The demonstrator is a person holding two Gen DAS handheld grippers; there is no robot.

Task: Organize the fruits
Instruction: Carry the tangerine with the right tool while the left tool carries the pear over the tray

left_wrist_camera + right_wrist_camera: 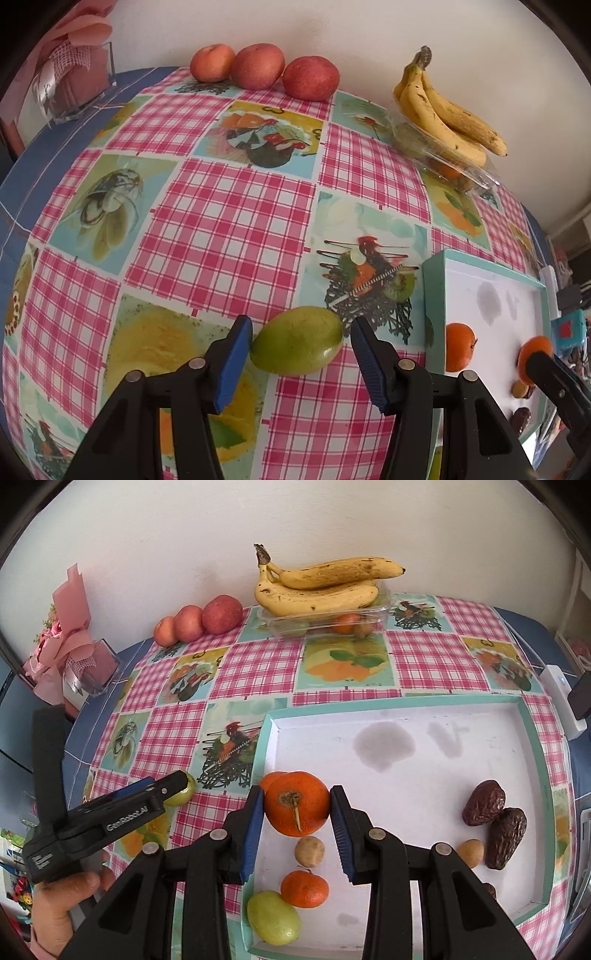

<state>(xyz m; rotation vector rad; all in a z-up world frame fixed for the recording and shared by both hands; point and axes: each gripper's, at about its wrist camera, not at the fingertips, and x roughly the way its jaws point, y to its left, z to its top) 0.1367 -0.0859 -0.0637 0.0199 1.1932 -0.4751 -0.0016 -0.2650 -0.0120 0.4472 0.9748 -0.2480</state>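
My right gripper (297,808) grips a mandarin (297,803) above the tray (532,760). My left gripper (301,341), marked "GenRobot.AI", stands open around a green fruit (297,339).

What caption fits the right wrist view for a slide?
Right claw grips a round orange mandarin above a white, teal-rimmed tray holding other fruit.

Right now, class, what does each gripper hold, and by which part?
The right gripper holds a tangerine by its opposite sides. The left gripper holds nothing yet; its jaws straddle a green fruit.
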